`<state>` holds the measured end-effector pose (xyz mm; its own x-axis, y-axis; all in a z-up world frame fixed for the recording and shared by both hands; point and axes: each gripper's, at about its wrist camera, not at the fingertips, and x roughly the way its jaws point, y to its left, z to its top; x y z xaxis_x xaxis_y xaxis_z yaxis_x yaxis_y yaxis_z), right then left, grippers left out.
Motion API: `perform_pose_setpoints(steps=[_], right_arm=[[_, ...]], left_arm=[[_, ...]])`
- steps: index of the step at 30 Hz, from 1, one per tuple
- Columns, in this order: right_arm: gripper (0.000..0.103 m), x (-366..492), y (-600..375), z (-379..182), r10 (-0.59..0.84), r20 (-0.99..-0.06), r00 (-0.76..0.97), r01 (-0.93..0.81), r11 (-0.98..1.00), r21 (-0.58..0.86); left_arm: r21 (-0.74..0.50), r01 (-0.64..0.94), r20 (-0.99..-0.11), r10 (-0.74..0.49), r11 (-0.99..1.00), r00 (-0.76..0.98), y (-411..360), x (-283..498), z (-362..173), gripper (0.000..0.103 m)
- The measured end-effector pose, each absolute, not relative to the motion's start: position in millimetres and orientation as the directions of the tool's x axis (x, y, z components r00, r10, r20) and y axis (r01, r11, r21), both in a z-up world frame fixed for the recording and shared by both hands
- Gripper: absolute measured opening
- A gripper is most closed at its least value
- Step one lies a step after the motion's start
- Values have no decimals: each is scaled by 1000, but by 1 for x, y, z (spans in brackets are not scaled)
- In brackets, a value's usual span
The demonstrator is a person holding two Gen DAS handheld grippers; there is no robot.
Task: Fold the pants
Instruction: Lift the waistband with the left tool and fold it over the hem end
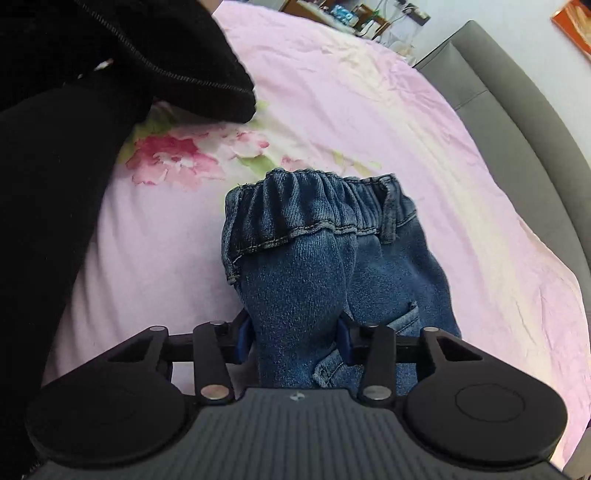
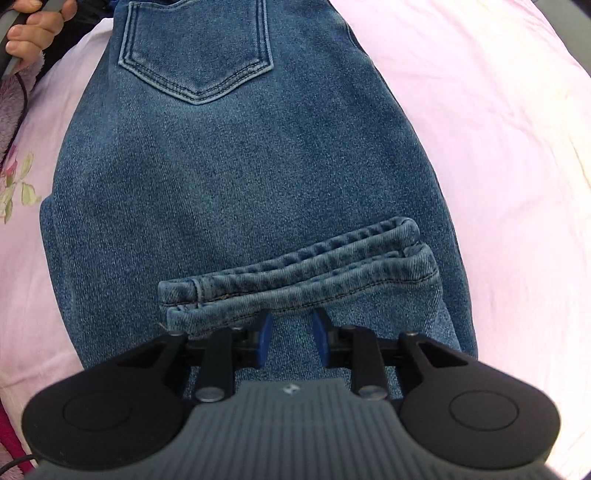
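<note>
Seemingly partway through the fold, a pair of small blue denim pants (image 2: 236,177) lies on a bed covered by a pink sheet (image 1: 369,110) printed with flowers. From the right wrist view, the pants run lengthwise away from the camera, with a stitched back pocket (image 2: 195,48) at the far end and the two leg hems (image 2: 295,273) doubled back to lie across the seat area, just in front of the right gripper (image 2: 290,338). Its blue fingers (image 2: 264,339) point steeply down with a narrow gap between them and denim showing in that gap; whether they pinch the cloth cannot be told. From the left wrist view, the left gripper (image 1: 293,338) has a thick bunch of denim standing up between its fingers, which press in on it from both sides, and the gathered elastic waistband (image 1: 314,206) rises just beyond. The waistband end is therefore in the left gripper, the hem end nearest the right gripper, and the long axis runs between them. A person's hand (image 2: 33,33) and a dark sleeve (image 1: 129,55) show at the frame edges. A grey headboard (image 1: 517,129) borders the bed.
</note>
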<state>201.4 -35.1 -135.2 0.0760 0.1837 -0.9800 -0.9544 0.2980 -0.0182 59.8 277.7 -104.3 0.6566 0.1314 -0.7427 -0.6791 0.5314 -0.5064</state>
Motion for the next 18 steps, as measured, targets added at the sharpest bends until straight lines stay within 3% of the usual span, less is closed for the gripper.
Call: perform_pose_setpoints(steps=[6,9,14,18], right_arm=[[23,204,-44,-133,197,-975,102,-938,345,-28],[23,196,-46,-133,186,-973,136,-929,364,-61],[21,186,-56,-122,203,-959,196,-891,445,-88],[22,180,-89,-102,206,-948,244,-851,514,-107]], left_arm=[[-557,-517,-590,129,650,797,249,43,-51,42],[-526,-434,-533,115,732,839,222,38,-20,41],[-401,-261,-453,58,878,890,157,31,26,41],[-209,-104,-428,5,972,904,88,34,43,41]])
